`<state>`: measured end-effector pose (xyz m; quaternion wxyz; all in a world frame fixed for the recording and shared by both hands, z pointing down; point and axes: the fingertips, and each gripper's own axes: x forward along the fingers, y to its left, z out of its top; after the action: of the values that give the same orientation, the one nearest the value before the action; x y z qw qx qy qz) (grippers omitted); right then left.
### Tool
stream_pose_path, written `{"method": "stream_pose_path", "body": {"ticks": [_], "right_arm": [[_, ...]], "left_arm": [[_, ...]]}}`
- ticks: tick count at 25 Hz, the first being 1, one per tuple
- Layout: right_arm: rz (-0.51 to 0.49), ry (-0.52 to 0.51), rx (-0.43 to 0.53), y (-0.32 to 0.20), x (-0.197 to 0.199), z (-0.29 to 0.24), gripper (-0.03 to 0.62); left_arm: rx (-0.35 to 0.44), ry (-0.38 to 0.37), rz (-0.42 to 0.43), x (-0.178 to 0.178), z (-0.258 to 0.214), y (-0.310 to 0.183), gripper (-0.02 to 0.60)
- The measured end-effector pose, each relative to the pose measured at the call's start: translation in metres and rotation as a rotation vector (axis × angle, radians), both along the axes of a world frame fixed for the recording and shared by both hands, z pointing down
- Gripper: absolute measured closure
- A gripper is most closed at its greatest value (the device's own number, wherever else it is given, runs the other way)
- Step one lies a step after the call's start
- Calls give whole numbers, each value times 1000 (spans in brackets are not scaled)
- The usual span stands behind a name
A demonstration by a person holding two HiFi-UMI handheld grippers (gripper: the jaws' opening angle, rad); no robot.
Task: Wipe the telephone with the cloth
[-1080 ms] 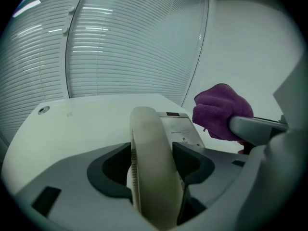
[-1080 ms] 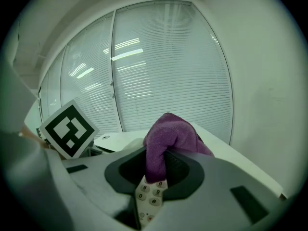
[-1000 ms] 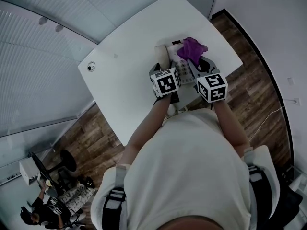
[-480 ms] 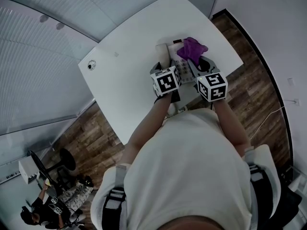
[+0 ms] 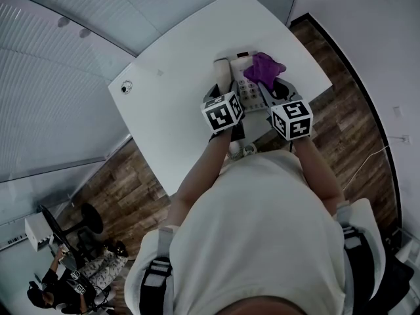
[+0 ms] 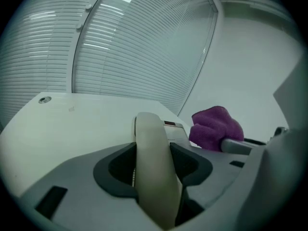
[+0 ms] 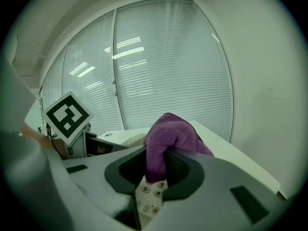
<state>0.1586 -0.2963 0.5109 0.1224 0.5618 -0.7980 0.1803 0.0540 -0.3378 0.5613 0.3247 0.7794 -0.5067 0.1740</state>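
Observation:
A beige telephone [image 5: 247,94] sits near the white table's front right edge. Its handset [image 5: 223,69] lies along the phone's left side. The handset [image 6: 151,162] runs lengthwise between the jaws of my left gripper [image 6: 153,170], which are closing around it. Slim dark gaps still show at the pads. My right gripper [image 7: 156,170] is shut on a purple cloth [image 7: 168,138], which hangs down onto the keypad [image 7: 150,196]. From the head view the cloth [image 5: 264,67] bunches over the phone's far right part, beyond the right gripper [image 5: 275,87]. The left gripper [image 5: 220,90] is beside it.
The white table [image 5: 164,110] has a small round grommet [image 5: 125,89] at its far left corner. A coiled cord [image 5: 239,149] hangs off the near edge. Wooden floor [image 5: 354,130] lies to the right, and a person sits by a chair [image 5: 65,268] at lower left.
My left gripper has shifted slightly left and back toward me along the handset. The right gripper and the cloth have barely moved.

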Motion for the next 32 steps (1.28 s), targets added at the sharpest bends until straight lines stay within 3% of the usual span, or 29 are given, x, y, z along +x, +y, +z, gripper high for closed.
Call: {"method": "stream_pose_path", "body": {"ticks": [13,32], "right_arm": [[10,-2,59,12,-10,-25,507],[-68,8,128,36,-71,-59,507]], "left_arm": [[33,220,-14,-21,-36,22,357],[61,518,41,-71,-72,85,357]]}}
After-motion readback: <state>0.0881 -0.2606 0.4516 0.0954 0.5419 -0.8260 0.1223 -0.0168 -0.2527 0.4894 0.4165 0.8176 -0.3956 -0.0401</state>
